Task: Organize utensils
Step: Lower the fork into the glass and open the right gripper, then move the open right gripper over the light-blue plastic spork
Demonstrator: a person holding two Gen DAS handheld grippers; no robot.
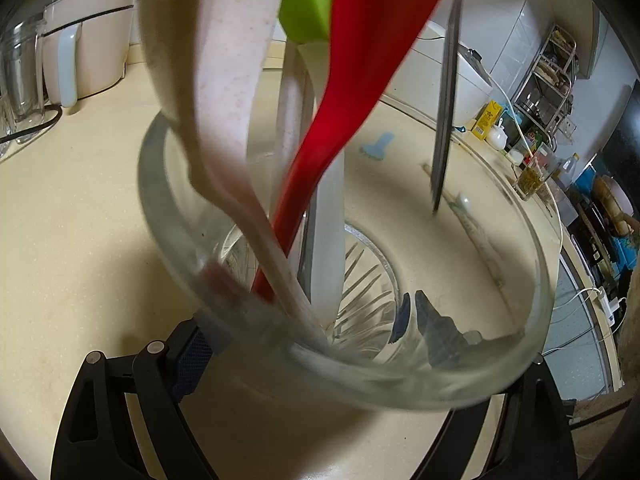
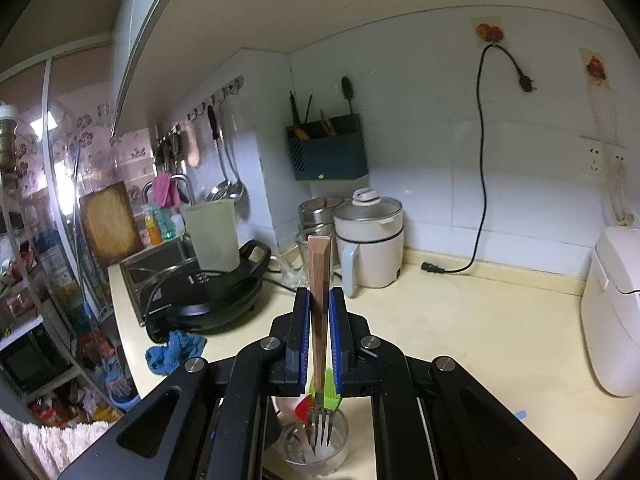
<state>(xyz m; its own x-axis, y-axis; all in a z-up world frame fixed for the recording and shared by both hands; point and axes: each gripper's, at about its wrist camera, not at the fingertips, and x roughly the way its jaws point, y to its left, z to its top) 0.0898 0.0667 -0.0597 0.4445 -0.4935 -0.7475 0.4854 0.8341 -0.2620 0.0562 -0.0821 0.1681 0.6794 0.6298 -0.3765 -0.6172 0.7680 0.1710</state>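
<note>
Right gripper [image 2: 319, 340] clamped on fork [image 2: 319, 320], wooden handle upright between pads, tines down over glass jar [image 2: 316, 446] directly below. Left gripper [image 1: 320, 344] grips the jar's wall; red spoon [image 1: 360, 80], white spoon [image 1: 224, 100], green spatula [image 1: 306, 0] stand inside.

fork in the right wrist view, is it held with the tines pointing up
No, the fork is clamped in the right claw with its wooden handle up and its tines hanging down over the glass jar.
</note>
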